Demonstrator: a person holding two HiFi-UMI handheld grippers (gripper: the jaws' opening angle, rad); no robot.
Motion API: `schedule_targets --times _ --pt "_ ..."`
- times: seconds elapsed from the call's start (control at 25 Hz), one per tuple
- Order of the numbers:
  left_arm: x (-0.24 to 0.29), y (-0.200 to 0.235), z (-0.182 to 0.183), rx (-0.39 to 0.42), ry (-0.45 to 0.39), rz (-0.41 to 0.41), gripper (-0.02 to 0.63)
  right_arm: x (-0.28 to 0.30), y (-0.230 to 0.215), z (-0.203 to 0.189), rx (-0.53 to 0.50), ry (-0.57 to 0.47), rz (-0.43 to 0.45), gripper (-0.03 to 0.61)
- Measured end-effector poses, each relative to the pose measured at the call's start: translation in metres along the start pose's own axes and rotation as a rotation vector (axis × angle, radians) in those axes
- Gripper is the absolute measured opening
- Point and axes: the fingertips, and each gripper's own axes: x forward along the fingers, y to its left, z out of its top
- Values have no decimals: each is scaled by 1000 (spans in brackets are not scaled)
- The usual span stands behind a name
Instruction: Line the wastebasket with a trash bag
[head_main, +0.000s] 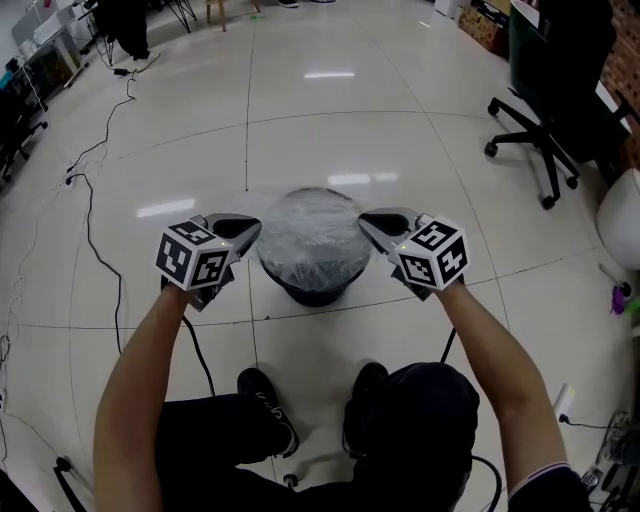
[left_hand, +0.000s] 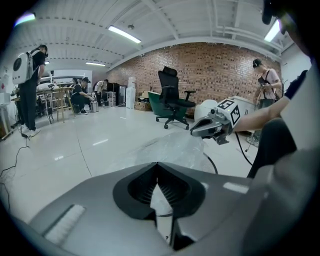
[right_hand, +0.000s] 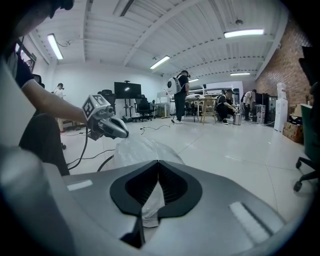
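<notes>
A dark round wastebasket (head_main: 313, 287) stands on the floor just in front of my feet. A clear trash bag (head_main: 312, 235) is spread over its mouth and bulges upward. My left gripper (head_main: 255, 229) is shut on the bag's left edge, and my right gripper (head_main: 365, 223) is shut on its right edge. In the left gripper view the jaws (left_hand: 157, 165) meet with thin film pinched between them, and the bag (left_hand: 175, 149) stretches away toward the right gripper (left_hand: 200, 131). The right gripper view shows its jaws (right_hand: 158, 163) closed on the bag (right_hand: 137, 150), with the left gripper (right_hand: 120, 132) beyond.
A black office chair (head_main: 545, 110) stands at the far right, with a white rounded object (head_main: 622, 215) nearer. Cables (head_main: 90, 200) trail over the tiled floor on the left. My shoes (head_main: 265, 395) are just behind the basket. People stand and sit far across the room (right_hand: 180, 97).
</notes>
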Motion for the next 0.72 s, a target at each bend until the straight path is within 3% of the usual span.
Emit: schedule_targets --times 0.24,0.4,0.72 --pt "-8 -22 -19 18 39 -20 12 -10 21 -20 -1 37 28 9" --pt "-10 -27 -23 24 45 -16 12 -14 25 -18 6 34 46 51" --pt "-12 -24 -26 23 52 -8 12 -20 17 9 25 -56 25 72"
